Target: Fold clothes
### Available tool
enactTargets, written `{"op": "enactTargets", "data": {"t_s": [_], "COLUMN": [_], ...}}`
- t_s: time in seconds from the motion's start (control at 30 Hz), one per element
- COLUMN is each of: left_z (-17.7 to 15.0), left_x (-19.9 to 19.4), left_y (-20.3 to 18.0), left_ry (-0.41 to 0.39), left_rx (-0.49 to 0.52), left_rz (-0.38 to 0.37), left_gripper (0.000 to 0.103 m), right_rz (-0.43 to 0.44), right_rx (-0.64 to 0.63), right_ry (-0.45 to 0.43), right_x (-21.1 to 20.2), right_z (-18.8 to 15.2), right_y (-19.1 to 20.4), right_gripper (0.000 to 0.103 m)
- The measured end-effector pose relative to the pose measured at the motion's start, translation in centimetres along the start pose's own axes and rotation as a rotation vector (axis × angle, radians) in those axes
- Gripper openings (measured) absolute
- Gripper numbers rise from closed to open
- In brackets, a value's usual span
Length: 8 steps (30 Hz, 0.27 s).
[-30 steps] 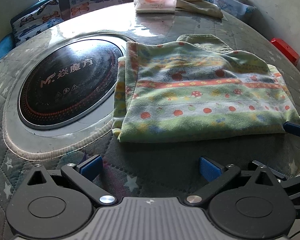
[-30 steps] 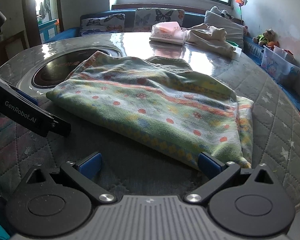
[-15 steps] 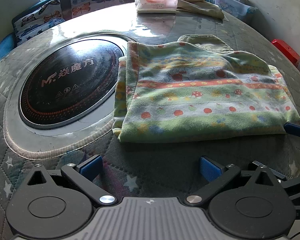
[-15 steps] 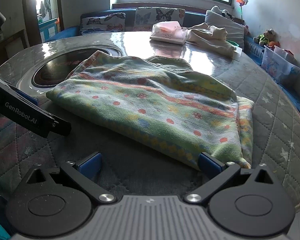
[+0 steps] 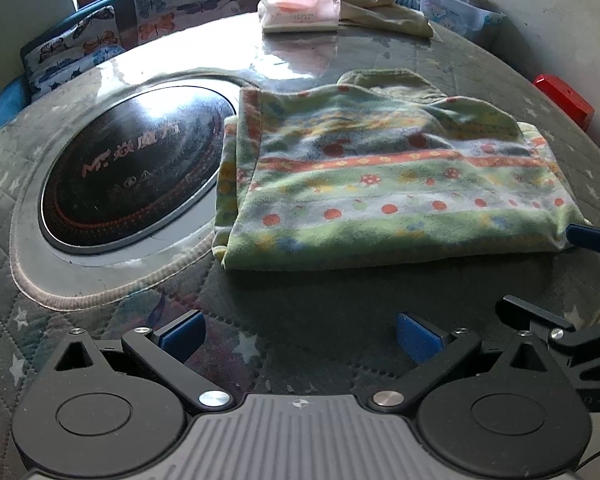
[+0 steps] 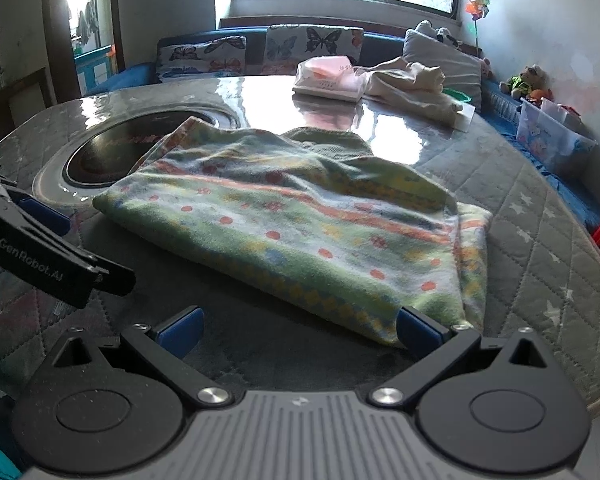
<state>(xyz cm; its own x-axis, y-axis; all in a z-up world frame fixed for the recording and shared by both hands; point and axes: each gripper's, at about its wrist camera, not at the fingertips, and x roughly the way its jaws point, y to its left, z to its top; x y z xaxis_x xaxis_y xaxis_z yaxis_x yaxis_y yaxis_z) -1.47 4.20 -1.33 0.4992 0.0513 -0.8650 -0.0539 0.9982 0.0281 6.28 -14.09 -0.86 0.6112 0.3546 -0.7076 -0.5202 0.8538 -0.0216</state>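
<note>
One clear storage bin (image 6: 552, 140) stands beside the round table (image 5: 460, 64); its contents cannot be made out. One folded patterned garment (image 5: 388, 184) lies on the table beside the inset cooktop (image 5: 136, 164). Left gripper (image 5: 300, 334) and right gripper (image 6: 300, 330): jaws spread, holding nothing. Two butterfly cushions (image 6: 256, 50) counted.

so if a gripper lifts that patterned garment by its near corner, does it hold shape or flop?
Probably flops: the patterned garment is soft knit that sags and wrinkles over its own layers. The fold likely opens, since the stacked edges look loose. Pushing probably bunches it against the quilted table cover.
</note>
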Motion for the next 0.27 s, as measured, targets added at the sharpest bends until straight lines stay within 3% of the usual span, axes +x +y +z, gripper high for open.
{"op": "enactTargets", "data": {"t_s": [0.27], "left_z": [0.0], "left_x": [-1.3], "left_y": [-0.6], "left_ry": [-0.044], "left_rx": [0.016], "left_rz": [0.008], "left_gripper": [0.103], "right_rz": [-0.010], "right_rx": [0.007], "right_ry": [-0.035], "right_x": [-0.6], "right_z": [0.5], "right_y": [-0.2], "right_gripper": [0.103]}}
